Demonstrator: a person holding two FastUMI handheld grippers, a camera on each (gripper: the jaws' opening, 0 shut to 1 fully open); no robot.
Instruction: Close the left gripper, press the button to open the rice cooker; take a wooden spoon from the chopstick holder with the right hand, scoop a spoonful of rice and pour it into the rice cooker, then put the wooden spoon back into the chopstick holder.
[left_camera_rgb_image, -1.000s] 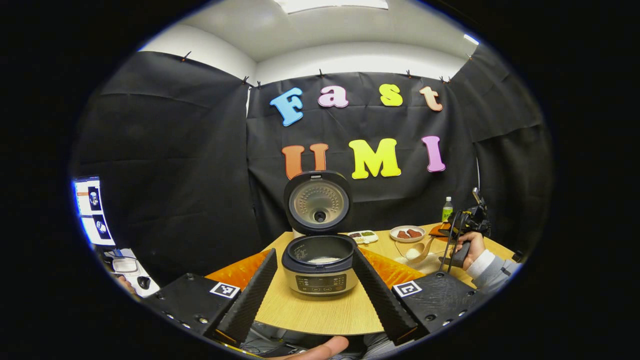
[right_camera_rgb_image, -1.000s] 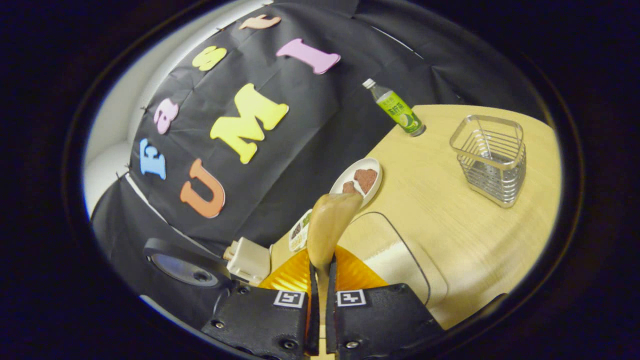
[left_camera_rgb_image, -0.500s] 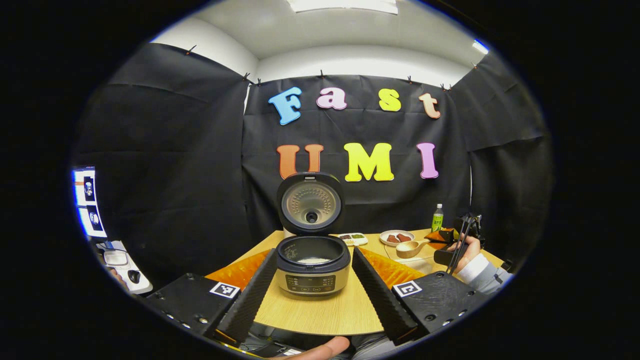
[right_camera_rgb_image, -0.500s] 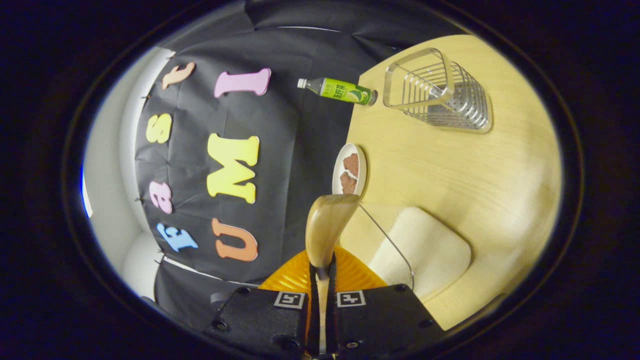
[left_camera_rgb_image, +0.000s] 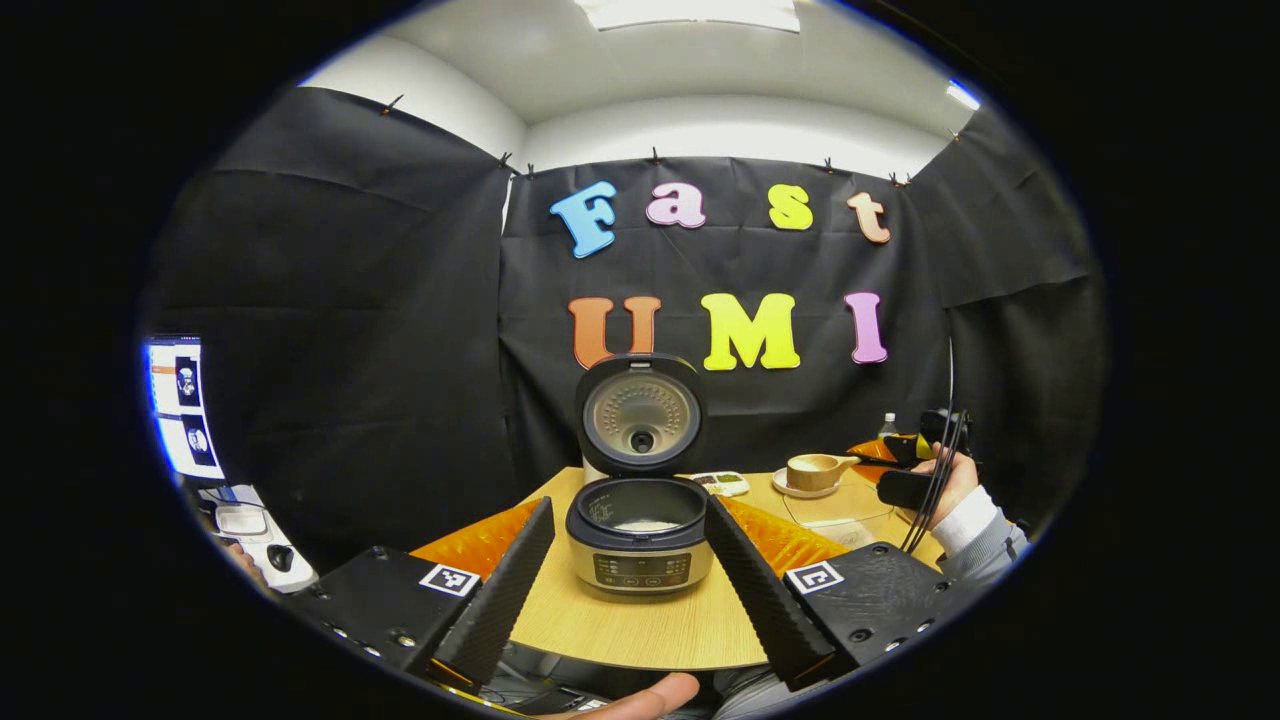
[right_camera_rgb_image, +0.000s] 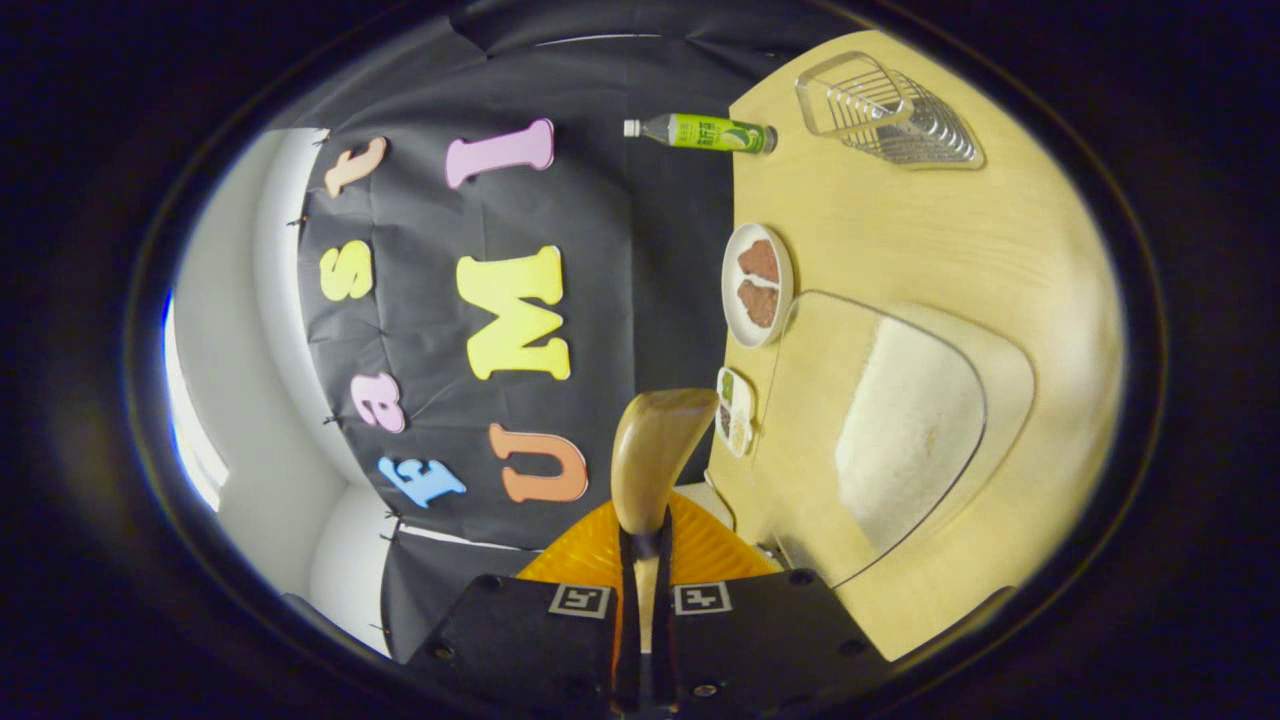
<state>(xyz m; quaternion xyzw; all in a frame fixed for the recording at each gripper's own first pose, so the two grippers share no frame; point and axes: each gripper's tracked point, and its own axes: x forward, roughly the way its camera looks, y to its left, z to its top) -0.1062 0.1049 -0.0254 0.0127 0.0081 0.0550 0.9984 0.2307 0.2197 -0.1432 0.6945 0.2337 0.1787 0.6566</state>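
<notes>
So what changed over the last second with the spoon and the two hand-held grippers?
The right hand-held gripper rolled further onto its side and lifted, carrying the wooden spoon up from the clear rice tray. Earlier the spoon's bowl showed white rice; now it sits level in the left gripper view. Nothing was released: the fingers stay shut on the handle. The left hand-held gripper remains open before the open rice cooker.

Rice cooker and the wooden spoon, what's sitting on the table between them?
In the left gripper view, a small divided dish lies between the rice cooker and the wooden spoon.
</notes>
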